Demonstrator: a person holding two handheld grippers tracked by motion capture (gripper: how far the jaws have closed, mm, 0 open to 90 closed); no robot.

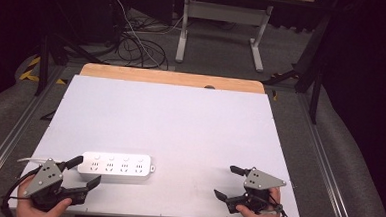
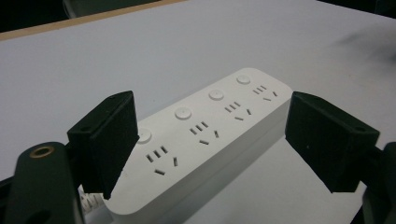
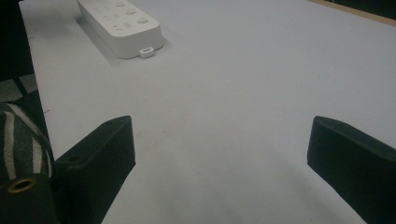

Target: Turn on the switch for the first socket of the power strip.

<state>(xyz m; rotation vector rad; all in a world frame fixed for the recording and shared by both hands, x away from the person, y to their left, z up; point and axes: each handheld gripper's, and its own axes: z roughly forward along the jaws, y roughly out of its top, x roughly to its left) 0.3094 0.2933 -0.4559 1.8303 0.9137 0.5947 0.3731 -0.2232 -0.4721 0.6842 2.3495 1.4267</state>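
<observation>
White power strip (image 1: pixel 116 167) lies flat on the white bench (image 1: pixel 180 123), near the front-left part, long axis running left-right in the high view, sockets and four round buttons facing up. Left gripper (image 1: pixel 83 172) sits at the strip's left end, held by the left hand (image 1: pixel 38 203) at the bottom-left corner; jaws spread wide, one jaw above the strip's far edge, the other off its near edge, strip end between them. In the left gripper view the strip (image 2: pixel 201 140) runs away diagonally between the two black jaws; left jaw overlaps the strip's nearest corner, right jaw stands apart from the strip's side with bench showing between, so not clamped on it; cannot tell if the left jaw actually touches. A bit of white cord (image 2: pixel 91 201) shows at the strip's near end under the left jaw. Right gripper (image 1: pixel 225 181) is at the front-right of the bench, well apart from the strip, held by the right hand (image 1: pixel 260 212), jaws wide apart and nothing between them, pointing left toward the strip. Right gripper view: bare bench between the jaws, strip (image 3: pixel 122 23) far off at upper left with a small port on its near end. Wood strip (image 1: pixel 172 78) along the bench's far edge; cables (image 1: pixel 134 43) and a table frame (image 1: pixel 223 25) on the floor beyond.
</observation>
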